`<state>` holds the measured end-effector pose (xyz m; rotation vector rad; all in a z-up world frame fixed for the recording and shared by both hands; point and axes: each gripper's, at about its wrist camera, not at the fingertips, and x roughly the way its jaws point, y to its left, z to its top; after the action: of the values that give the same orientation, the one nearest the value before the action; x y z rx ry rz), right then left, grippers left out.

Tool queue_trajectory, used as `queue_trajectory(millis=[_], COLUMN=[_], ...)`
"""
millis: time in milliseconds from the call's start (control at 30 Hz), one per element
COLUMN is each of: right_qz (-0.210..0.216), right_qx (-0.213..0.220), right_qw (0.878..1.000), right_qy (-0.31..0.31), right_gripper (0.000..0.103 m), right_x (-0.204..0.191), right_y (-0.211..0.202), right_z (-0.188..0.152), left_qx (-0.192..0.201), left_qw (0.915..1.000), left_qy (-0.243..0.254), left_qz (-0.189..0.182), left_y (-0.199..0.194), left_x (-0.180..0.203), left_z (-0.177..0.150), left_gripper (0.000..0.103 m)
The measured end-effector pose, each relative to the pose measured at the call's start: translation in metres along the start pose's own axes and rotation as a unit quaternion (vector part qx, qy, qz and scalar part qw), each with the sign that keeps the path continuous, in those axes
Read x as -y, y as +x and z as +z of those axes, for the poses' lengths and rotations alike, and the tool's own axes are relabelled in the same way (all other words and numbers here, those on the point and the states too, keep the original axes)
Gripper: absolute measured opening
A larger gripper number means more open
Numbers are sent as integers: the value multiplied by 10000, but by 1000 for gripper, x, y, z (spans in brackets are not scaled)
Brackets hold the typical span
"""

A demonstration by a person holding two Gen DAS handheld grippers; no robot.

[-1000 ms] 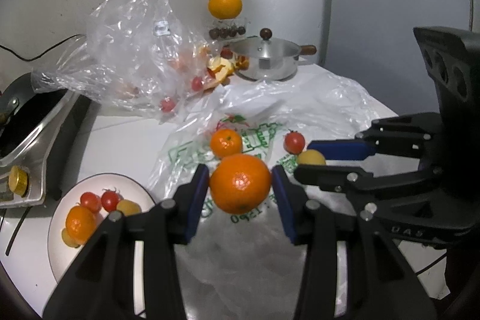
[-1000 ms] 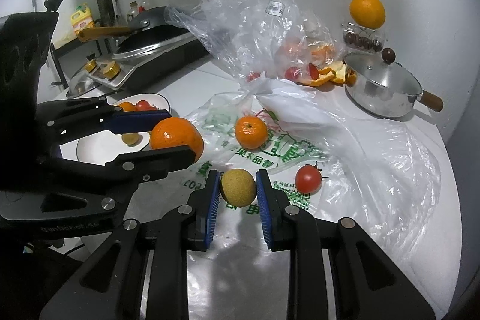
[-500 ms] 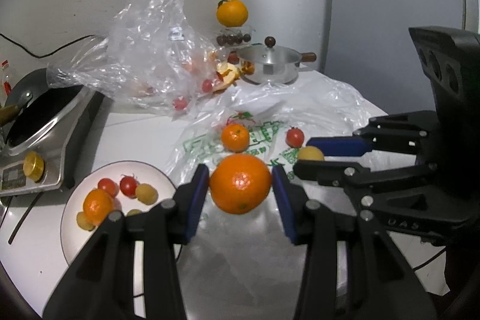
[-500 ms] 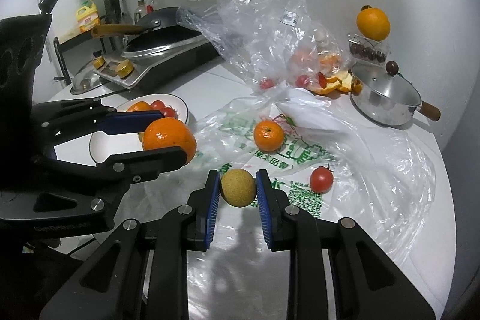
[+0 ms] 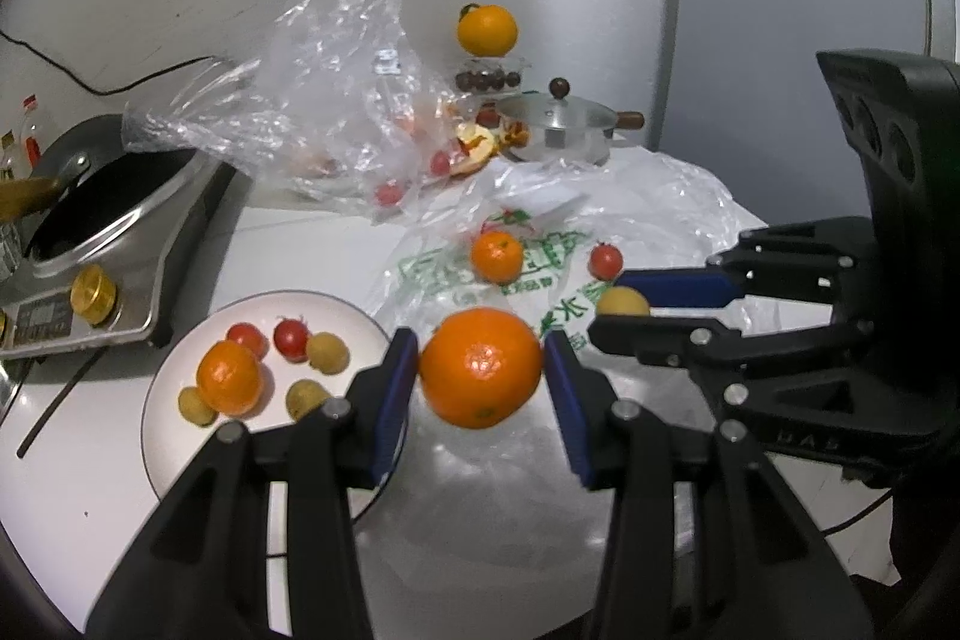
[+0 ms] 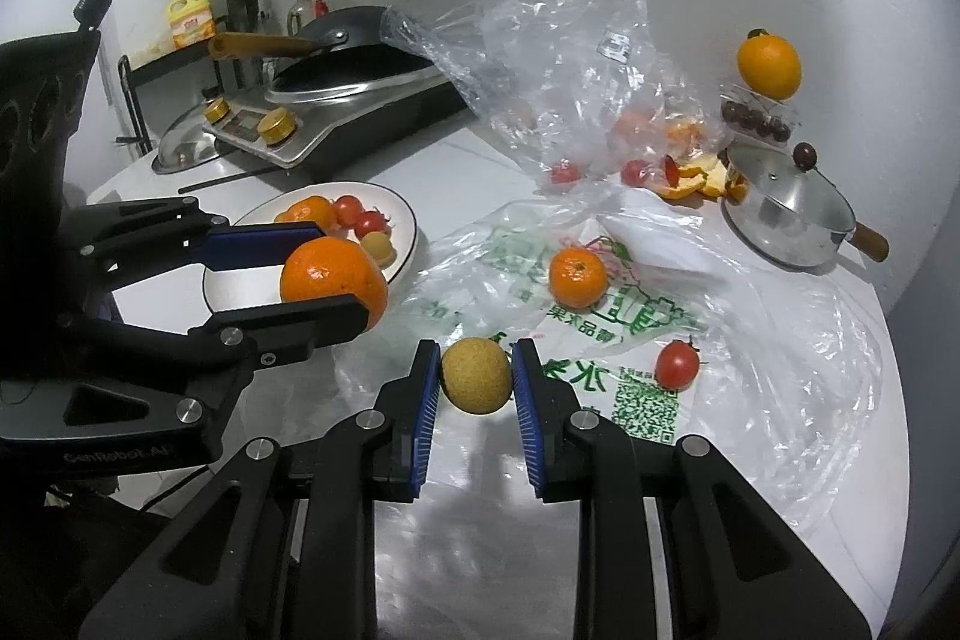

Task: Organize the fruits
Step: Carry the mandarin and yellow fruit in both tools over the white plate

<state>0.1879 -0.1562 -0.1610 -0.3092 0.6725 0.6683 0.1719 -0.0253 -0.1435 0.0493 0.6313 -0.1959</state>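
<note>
left fingers [image 5: 480, 370] clamped on big round orange [image 5: 480, 367] | right fingers [image 6: 474, 382] clamped on small yellow-brown round fruit [image 6: 476, 382] | white round plate [image 5: 180, 388] lies left of both, left hand nearer

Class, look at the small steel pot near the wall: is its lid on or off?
On. The lid sits flat across the steel pot, with its dark round knob on top; nothing of the inside shows.

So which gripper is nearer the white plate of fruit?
Left. The left gripper, holding the orange, is right beside the plate; the right gripper, holding a small yellow fruit, sits farther over the plastic bag.
</note>
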Motion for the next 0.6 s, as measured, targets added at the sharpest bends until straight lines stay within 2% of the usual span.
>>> queue_trajectory(millis=[600], right_qz=[86], right_qx=[-175], right_qw=[9993], right_qy=[-317], right_gripper=[27], right_x=[-42], right_y=[19], right_z=[15], left_qx=[29], left_qw=[9991], left_qy=[-409], left_qz=[146], left_y=[-17], left_x=[-48], left_z=[-23], left_gripper=[45])
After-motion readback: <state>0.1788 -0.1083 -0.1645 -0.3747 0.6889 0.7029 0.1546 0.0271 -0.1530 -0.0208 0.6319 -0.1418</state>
